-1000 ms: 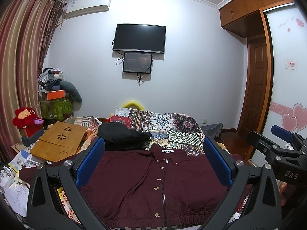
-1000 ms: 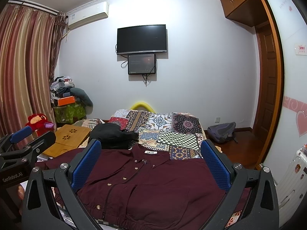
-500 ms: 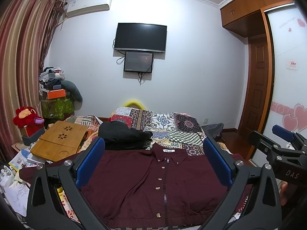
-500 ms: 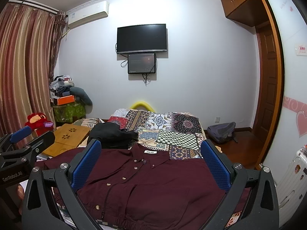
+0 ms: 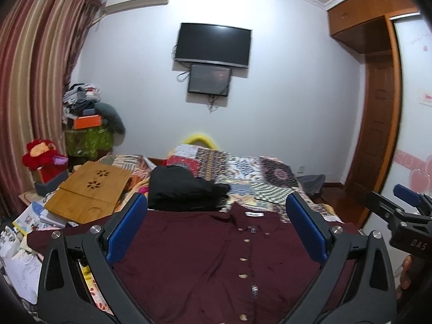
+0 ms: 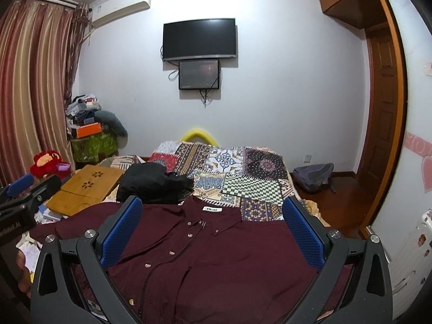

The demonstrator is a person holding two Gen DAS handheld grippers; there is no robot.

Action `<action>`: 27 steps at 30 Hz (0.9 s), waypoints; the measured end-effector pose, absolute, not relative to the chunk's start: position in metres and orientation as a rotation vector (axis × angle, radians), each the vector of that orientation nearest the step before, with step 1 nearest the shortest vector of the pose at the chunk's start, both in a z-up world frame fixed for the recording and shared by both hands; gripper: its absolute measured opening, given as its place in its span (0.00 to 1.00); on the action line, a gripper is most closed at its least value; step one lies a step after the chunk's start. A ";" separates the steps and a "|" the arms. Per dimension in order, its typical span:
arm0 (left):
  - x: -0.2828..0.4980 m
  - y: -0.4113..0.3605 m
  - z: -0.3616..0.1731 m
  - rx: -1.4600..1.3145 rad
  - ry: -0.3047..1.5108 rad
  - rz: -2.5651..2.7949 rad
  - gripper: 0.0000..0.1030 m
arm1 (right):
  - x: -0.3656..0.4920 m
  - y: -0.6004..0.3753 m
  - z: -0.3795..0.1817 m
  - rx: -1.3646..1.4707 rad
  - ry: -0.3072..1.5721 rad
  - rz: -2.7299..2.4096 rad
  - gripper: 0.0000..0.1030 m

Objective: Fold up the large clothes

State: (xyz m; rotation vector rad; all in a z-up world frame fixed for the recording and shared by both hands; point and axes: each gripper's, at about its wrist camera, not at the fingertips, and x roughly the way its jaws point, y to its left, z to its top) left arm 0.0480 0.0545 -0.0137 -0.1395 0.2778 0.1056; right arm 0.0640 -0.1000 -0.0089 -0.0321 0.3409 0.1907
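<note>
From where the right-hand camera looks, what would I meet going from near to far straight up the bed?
Maroon button-up shirt spread flat → patchwork quilt of patterned squares → yellow curved headboard → small dark screen on the white wall → large black television above it.

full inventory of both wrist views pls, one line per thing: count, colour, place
Shirt: 1, maroon, buttoned, spread flat on near end of bed.
Black garment: 1, heaped just beyond the shirt's collar, left.
Patchwork cover: 1, multicolour, far half of bed.
Wooden lap desk: 1, tan, left of bed.
Plush toy: 1, red, far left.
TV: 1, black, on wall; smaller screen below it.
Air conditioner: 1, white, top left.
Backpack: 1, grey, floor right.
Left gripper: open, above shirt.
Right gripper: open, above shirt.
</note>
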 end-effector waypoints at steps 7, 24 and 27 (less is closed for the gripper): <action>0.080 0.117 -0.036 -0.200 0.349 0.277 1.00 | 0.104 -0.084 -0.026 -0.063 0.434 0.216 1.00; 0.113 0.362 -0.181 -0.806 0.698 0.548 1.00 | 0.187 -0.062 -0.085 -0.082 0.758 0.217 1.00; 0.111 0.391 -0.217 -0.945 0.736 0.509 1.00 | 0.196 -0.059 -0.092 -0.092 0.792 0.201 1.00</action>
